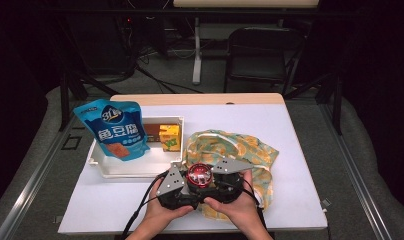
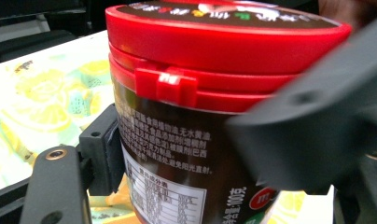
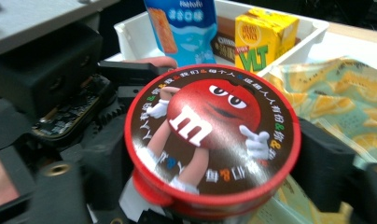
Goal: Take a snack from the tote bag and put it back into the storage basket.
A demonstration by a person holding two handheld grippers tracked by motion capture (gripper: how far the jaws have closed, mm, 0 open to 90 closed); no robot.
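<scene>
A dark candy jar with a red lid (image 1: pixel 200 175) stands on the lemon-print cloth (image 1: pixel 250 150) near the table's front edge, between both grippers. My left gripper (image 1: pixel 191 181) comes in from the left. In the left gripper view its pads press the jar (image 2: pixel 177 140) below the lid, with the left gripper (image 2: pixel 196 154) shut on it. My right gripper (image 1: pixel 211 179) comes in from the right. In the right gripper view its jaws stand on either side of the jar's lid (image 3: pixel 210 135), and the right gripper (image 3: pixel 214 163) looks open with a slight gap.
A white tray (image 1: pixel 110 167) at the left holds a blue snack bag (image 1: pixel 115 130), a yellow drink carton (image 1: pixel 170 137) and a brown packet (image 1: pixel 152 131). A black chair (image 1: pixel 260 55) stands beyond the table's far edge.
</scene>
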